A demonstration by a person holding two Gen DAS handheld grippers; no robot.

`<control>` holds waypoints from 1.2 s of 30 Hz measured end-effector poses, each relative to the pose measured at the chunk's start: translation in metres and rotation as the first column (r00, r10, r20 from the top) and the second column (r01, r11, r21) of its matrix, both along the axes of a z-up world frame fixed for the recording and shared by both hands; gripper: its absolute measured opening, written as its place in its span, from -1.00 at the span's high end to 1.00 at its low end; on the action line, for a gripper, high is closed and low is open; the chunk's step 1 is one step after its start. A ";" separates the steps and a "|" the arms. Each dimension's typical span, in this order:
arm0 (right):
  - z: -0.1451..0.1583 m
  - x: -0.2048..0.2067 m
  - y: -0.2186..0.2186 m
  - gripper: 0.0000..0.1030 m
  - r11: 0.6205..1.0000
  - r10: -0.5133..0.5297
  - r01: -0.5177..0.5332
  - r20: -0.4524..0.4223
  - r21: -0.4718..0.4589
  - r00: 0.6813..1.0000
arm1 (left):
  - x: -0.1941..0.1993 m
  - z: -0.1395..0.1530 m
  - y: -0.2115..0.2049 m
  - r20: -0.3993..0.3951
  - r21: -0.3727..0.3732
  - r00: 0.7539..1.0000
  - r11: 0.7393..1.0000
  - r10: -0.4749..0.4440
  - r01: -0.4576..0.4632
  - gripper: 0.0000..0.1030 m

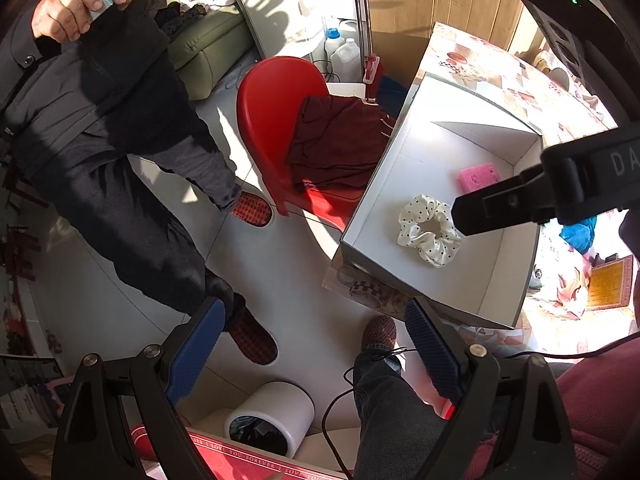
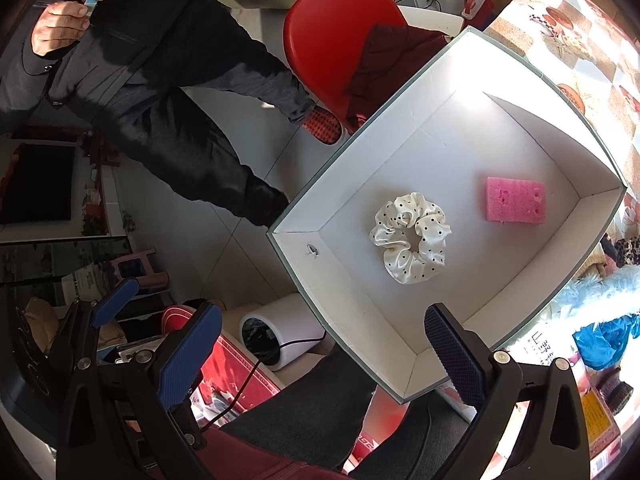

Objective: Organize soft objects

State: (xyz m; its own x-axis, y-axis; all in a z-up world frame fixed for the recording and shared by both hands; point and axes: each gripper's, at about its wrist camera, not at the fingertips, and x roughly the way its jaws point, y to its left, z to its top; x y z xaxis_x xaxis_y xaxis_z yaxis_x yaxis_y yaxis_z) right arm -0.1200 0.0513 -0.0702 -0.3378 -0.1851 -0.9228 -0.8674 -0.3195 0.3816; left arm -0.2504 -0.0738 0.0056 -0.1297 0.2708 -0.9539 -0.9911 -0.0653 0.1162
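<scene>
A shallow white cardboard box [image 2: 344,312] sits on a table with a patterned cloth [image 2: 580,40]. Inside it lie a white scrunchie with black dots [image 2: 410,236] and a pink sponge [image 2: 516,200], a little apart. My right gripper [image 2: 324,316] hovers open above the box's near corner, its pads empty. In the left wrist view one of its black fingers [image 1: 492,206] reaches over the box [image 1: 508,280], its tip just above the scrunchie [image 1: 428,232], with the sponge [image 1: 478,174] beyond. My left gripper [image 1: 316,308] hangs open over the floor beside the table, holding nothing.
A red chair [image 1: 272,92] with a maroon cloth [image 1: 336,144] stands by the box's far side. A person in dark clothes [image 1: 100,120] stands on the tiled floor. A white bin [image 1: 276,416] sits below. A blue fluffy item [image 2: 600,320] lies on the table to the right.
</scene>
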 end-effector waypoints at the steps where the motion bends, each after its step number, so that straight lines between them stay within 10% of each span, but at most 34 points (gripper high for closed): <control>1: 0.000 0.003 0.000 -0.98 1.000 -0.007 0.007 0.002 -0.001 1.000 | 0.001 0.000 0.002 0.003 -0.002 1.000 1.000 -0.005 0.005 -0.82; 36: 0.009 0.041 0.015 -0.98 0.989 -0.144 0.143 0.023 0.021 0.989 | 0.027 -0.006 0.028 0.027 -0.004 0.990 0.990 -0.140 0.140 -0.82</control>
